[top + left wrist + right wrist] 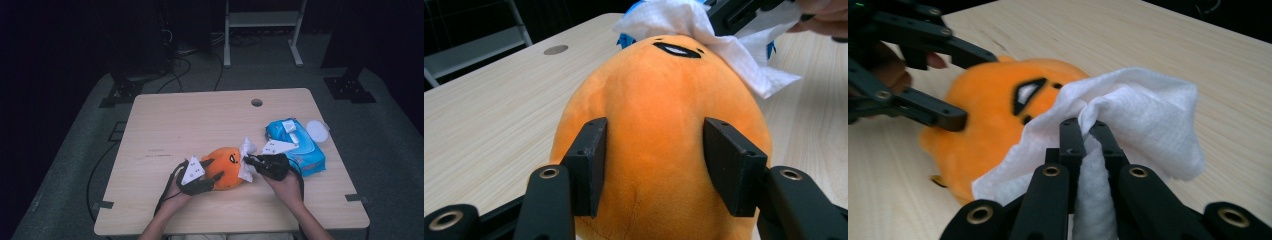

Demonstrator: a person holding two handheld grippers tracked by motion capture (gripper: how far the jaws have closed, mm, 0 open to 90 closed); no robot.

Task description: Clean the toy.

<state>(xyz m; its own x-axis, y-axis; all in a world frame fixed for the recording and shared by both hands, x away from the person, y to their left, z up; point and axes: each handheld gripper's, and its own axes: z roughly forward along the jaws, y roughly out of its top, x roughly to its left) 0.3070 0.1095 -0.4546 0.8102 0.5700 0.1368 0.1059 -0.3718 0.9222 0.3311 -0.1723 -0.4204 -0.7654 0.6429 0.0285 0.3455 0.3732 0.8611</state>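
The bottom of the orange plush toy (pixel 659 150) is cut off at the lower edge of the left gripper view, and the white wipe (pixel 724 45) covers part of its top there. In the high view the toy's far side hides behind the wipe (pixel 246 159), and the grippers look small and dark.

The toy (pixel 225 167) lies on the wooden table (pixel 200 120), near the front edge, between the two grippers. The left gripper (pixel 654 165) has its jaws partly closed, one pad on each side of the toy's round body, pressing on the soft fur. In the high view this gripper (pixel 216 169) sits on the toy's left side.

The right gripper (pixel 1087 131) has its jaws squeezed tight on a bunched bit of the wipe (pixel 1143 115). The wipe rests on the toy's face (pixel 1028 95), right by the black eye. A blue pack of wipes (pixel 300 145) lies on the table beside the right hand (pixel 287 185).
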